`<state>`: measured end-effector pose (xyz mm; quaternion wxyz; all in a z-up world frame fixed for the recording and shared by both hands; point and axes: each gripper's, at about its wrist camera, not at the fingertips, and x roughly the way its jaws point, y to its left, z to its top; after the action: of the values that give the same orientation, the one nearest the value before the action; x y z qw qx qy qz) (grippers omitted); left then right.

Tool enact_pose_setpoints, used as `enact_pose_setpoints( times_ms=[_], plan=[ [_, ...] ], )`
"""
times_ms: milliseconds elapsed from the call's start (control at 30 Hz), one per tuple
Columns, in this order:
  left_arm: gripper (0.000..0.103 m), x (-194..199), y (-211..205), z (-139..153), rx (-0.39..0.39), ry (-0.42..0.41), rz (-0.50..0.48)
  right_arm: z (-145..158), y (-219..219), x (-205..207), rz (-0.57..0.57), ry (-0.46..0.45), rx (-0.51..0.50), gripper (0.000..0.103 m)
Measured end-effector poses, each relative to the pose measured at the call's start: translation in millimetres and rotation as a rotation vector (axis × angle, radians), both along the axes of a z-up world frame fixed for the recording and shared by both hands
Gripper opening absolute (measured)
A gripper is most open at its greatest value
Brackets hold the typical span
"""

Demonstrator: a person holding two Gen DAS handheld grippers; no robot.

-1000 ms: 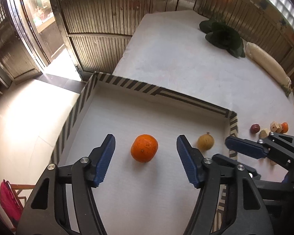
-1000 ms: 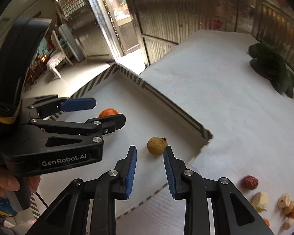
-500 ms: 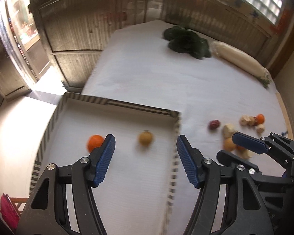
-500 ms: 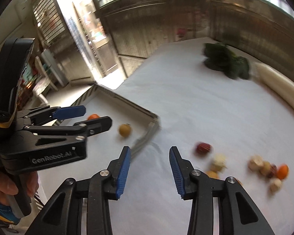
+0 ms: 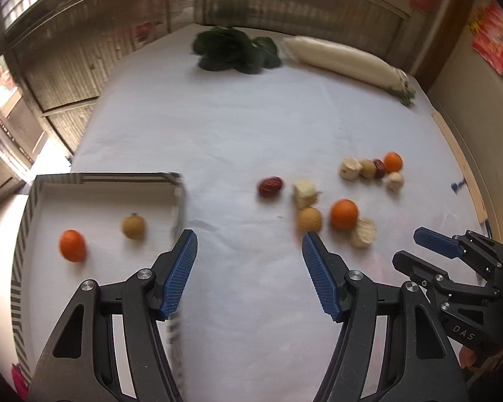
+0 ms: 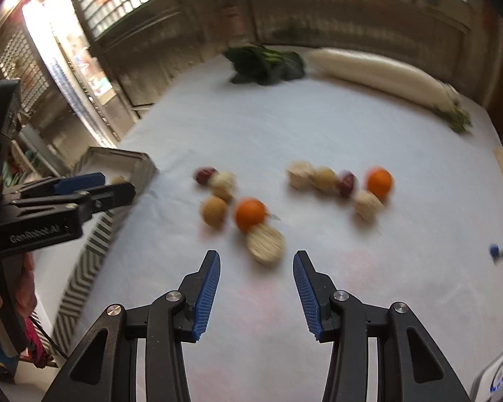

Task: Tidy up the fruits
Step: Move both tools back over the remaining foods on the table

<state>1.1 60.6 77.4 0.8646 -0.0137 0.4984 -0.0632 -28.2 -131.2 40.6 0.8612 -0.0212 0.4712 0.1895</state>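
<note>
A white tray with a striped rim [image 5: 107, 178] sits at the left and holds an orange [image 5: 72, 245] and a tan round fruit [image 5: 134, 226]. My left gripper [image 5: 248, 239] hangs open over the white cloth just right of the tray, nothing between its pads. Loose on the cloth lie an orange [image 5: 344, 213], a tan fruit [image 5: 309, 219], a red date [image 5: 270, 186] and pale pieces. My right gripper [image 6: 256, 256] is empty and its jaws are opening; a pale round slice [image 6: 264, 243] lies just beyond its tips, with an orange [image 6: 250, 213] behind it.
Dark leafy greens [image 5: 238, 50] and a long white radish [image 5: 345, 58] lie at the far end of the cloth. A second cluster with an orange [image 6: 379, 181] sits further right. A wooden strip [image 5: 459, 164] marks the right edge. A hand [image 6: 3, 288] holds the left gripper.
Both grippers have swung to the right, away from the tray and over the loose fruit on the cloth. The right gripper's jaws have widened from nearly shut.
</note>
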Motion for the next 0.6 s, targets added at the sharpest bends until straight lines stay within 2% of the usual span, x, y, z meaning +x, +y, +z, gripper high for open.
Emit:
enact_pose_setpoints(
  times_ms=[200,600],
  plan=[
    [0.066,2.5,-23.6,-12.3,0.006,0.040,-0.031,-9.5,-23.3,-5.0,-0.022,0.019,0.027,0.044],
    [0.066,5.7,-26.3,-23.4,0.014,0.078,-0.012,-34.7,9.8,26.8,0.078,0.034,0.030,0.044]
  ],
)
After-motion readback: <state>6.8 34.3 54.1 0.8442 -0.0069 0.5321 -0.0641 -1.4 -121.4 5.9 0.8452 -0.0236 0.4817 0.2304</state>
